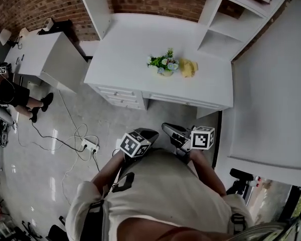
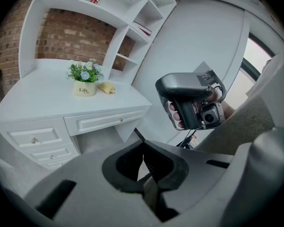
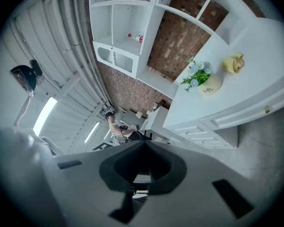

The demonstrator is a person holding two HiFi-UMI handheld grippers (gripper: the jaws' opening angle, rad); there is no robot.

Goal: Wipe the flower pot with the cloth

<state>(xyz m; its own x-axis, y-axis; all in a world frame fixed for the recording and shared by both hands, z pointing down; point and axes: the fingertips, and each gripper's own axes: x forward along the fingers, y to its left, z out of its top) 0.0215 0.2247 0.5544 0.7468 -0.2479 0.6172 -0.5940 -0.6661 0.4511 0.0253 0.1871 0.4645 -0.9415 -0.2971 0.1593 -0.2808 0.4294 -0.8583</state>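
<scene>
Sitting well ahead of both shut, empty sets of jaws, the flower pot (image 1: 164, 70) stands on the desk (image 1: 125, 49) with the cloth (image 1: 187, 68) just beside it on the side of the right gripper (image 1: 170, 129), which looks nearer to it than the left gripper (image 1: 149, 133).

White desk (image 1: 123, 44) stood upper centre of the head view, drawers (image 1: 121, 97) along its near edge. Right of centre on its top sat a flower pot (image 1: 163, 66), upright, with a crumpled yellow cloth (image 1: 188, 68) just right of it; contact unclear. Pale floor (image 1: 45, 164), lower left, carried a white power strip (image 1: 90, 145).
</scene>
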